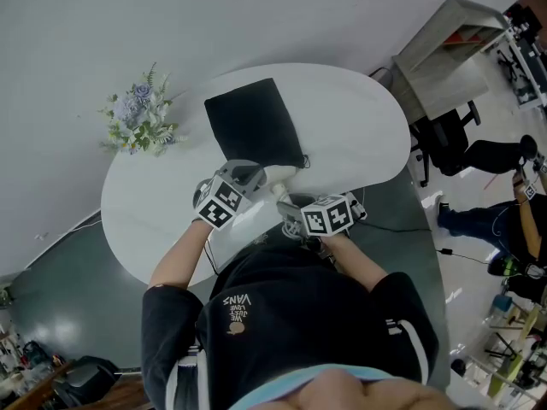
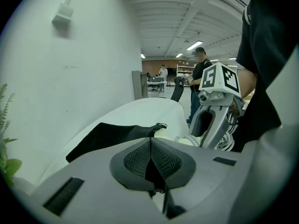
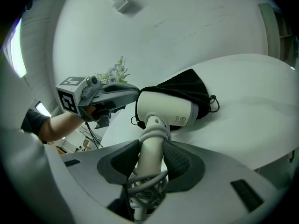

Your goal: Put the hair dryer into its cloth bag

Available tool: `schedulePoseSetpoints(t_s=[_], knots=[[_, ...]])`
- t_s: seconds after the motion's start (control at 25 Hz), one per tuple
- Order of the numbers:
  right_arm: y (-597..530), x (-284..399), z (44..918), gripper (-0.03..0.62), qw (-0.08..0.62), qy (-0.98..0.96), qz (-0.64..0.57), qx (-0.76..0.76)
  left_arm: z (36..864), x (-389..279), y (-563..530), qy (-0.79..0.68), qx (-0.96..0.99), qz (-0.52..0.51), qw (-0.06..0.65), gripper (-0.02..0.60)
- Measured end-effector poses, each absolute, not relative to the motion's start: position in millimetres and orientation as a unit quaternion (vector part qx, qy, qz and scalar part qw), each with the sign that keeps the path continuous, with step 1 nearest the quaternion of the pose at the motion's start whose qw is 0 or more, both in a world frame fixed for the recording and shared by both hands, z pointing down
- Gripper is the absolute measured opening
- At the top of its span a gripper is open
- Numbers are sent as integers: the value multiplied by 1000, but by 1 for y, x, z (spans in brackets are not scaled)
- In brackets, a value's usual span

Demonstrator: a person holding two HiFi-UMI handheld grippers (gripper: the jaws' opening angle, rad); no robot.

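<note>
Hair dryer [image 3: 164,109], white, sits centre frame above the white table [image 1: 350,109], nose in the black cloth bag's [image 1: 253,123] mouth; we find the right gripper [image 3: 150,158] clamped on its cord-wrapped handle; left gripper [image 2: 150,158] jaws pressed together beside that mouth.

White oval bench [image 1: 359,118] against a plain pale wall [image 1: 102,24], flowers [image 1: 141,122] at its far-left edge. Dark grey floor [image 1: 60,289] — paler to the right, where a wooden desk [image 1: 444,54] and black chair [image 1: 444,139] stand. Strip lights [image 2: 195,45] overhead.
</note>
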State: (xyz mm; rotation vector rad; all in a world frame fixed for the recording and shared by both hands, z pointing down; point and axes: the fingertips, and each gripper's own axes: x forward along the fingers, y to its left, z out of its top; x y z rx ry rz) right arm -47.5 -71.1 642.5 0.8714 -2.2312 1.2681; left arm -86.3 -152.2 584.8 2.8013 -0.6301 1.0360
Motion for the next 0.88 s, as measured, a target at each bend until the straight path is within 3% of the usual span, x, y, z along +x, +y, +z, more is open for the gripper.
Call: schedulePoseSetpoints(t_s=[0.88], knots=[[-128,-57,645,183,256,-803,415,342,566,-76,-135,-142,930,338,-27,21]])
